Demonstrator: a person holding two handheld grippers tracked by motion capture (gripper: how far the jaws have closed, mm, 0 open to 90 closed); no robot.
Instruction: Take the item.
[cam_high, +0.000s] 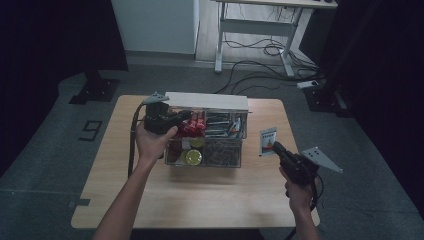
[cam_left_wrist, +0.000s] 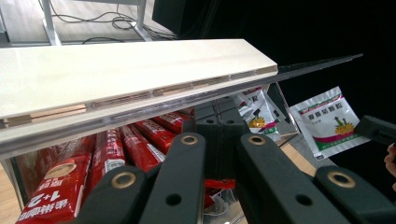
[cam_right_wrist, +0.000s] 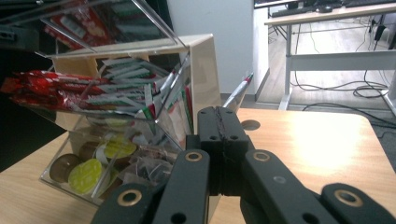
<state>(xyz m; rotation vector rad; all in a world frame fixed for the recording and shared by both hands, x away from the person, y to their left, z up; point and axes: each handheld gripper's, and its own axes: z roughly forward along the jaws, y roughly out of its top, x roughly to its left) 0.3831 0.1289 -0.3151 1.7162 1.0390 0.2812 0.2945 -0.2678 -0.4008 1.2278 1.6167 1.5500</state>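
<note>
A clear acrylic organizer (cam_high: 220, 156) with a white back panel (cam_high: 207, 101) stands mid-table. It holds red stick packets (cam_high: 194, 125), white sachets (cam_high: 220, 125) and round capsules (cam_high: 193, 156). My left gripper (cam_high: 181, 119) is at the organizer's upper left. Its jaws are shut (cam_left_wrist: 219, 122) at the edge of the raised clear lid (cam_left_wrist: 308, 65), above the red packets (cam_left_wrist: 107, 154). My right gripper (cam_high: 276, 146), right of the organizer, is shut on a white sachet with yellow print (cam_high: 267, 141), which stands upright. That sachet (cam_right_wrist: 238, 93) shows edge-on above the shut jaws (cam_right_wrist: 219, 114).
The wooden table (cam_high: 200, 195) has bare room in front of and to the right of the organizer. A small round hole (cam_right_wrist: 251, 124) sits in the tabletop. A white desk frame (cam_high: 260, 30) and floor cables (cam_high: 260, 65) lie beyond the far edge.
</note>
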